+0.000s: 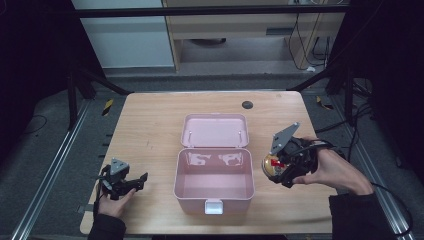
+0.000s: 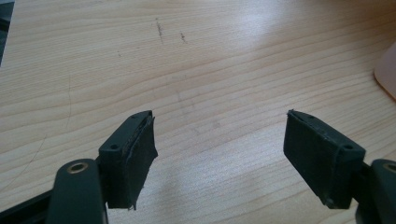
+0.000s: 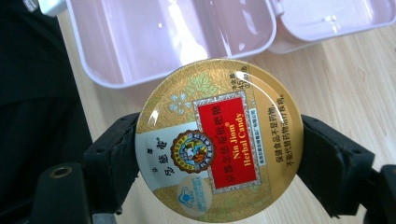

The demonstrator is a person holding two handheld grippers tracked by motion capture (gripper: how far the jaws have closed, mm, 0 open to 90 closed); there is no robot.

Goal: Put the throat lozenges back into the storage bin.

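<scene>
A pink plastic box (image 1: 214, 181) stands open at the middle of the wooden table, its lid (image 1: 215, 130) laid back flat behind it and its inside bare. My right gripper (image 1: 278, 167) hovers just right of the box, shut on a round gold candy tin (image 1: 272, 165). In the right gripper view the tin (image 3: 218, 140) fills the gap between both pads, its red label facing the camera, with the box (image 3: 173, 37) behind it. My left gripper (image 1: 135, 182) rests low near the table's front left, open, with only bare wood between its fingers (image 2: 133, 154).
A small dark round disc (image 1: 247, 104) sits in the table top near the far edge. Metal rails (image 1: 60, 150) run along both sides of the table, and cables lie on the floor at the right. A white latch (image 1: 213, 206) sticks out from the box's front.
</scene>
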